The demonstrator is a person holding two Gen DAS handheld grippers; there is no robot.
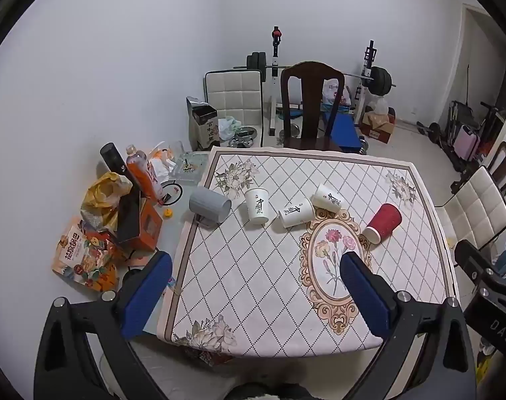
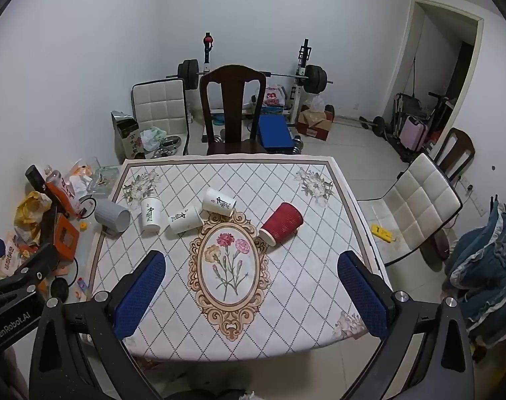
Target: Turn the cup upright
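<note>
From the left wrist camera, the left gripper (image 1: 256, 280) hangs above the near edge of the table (image 1: 286, 316) with its blue-padded fingers (image 1: 146, 296) spread wide and nothing between them. On the patterned cloth lie five cups in a loose row, well beyond the fingertips: a grey mug (image 1: 209, 204) on its side at the cloth's left edge with its handle underneath, a white paper cup (image 1: 257, 205) just right of it, standing mouth-down as far as can be told, two more white paper cups (image 1: 296, 212) (image 1: 328, 197) tipped over and touching each other, and a red ribbed cup (image 1: 383, 222) on its side at the right, mouth toward the camera; what is inside any of them cannot be made out. Left of the cloth sits a crowd of clutter: an orange bottle (image 1: 143, 175), a yellow bag (image 1: 104, 196), an orange box (image 1: 146, 225) and a snack packet (image 1: 78, 255). A dark wooden chair (image 1: 311, 100) stands at the far side, partly blocking a weight bench behind it. The other gripper shows only as a black edge at the lower right. From the right wrist camera, the right gripper (image 2: 251, 280) is likewise spread wide and empty over the near edge, the floral oval of the cloth between its fingers (image 2: 138, 293). The red ribbed cup (image 2: 281, 223) lies closest, beyond the fingertips, with the white cups (image 2: 151, 215) (image 2: 186, 220) (image 2: 219, 202) and grey mug (image 2: 112, 217) trailing left. A white padded chair (image 2: 416, 206) stands right of the table, and a heap of blue cloth (image 2: 486, 276) is cut off by the frame edge.
</note>
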